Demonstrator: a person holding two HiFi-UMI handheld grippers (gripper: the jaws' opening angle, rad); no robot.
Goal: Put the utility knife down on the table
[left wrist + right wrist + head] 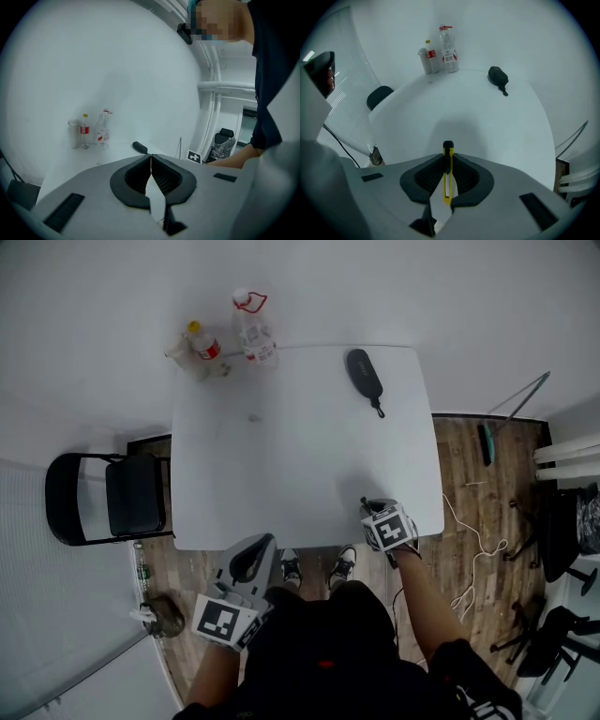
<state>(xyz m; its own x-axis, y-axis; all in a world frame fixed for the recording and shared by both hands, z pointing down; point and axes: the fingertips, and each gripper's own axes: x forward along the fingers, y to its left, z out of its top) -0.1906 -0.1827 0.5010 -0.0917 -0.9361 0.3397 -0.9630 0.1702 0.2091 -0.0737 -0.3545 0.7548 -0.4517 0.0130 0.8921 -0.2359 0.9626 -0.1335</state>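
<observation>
The right gripper pinches the yellow utility knife between its jaws over the near right edge of the white table (the left gripper, jaws together on nothing, sits off the near left).

Bottles left of apparent pouch

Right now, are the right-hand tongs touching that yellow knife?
Touching. The right gripper view shows the right tongs shut on the yellow utility knife. They press against both its sides with no gap.
</observation>
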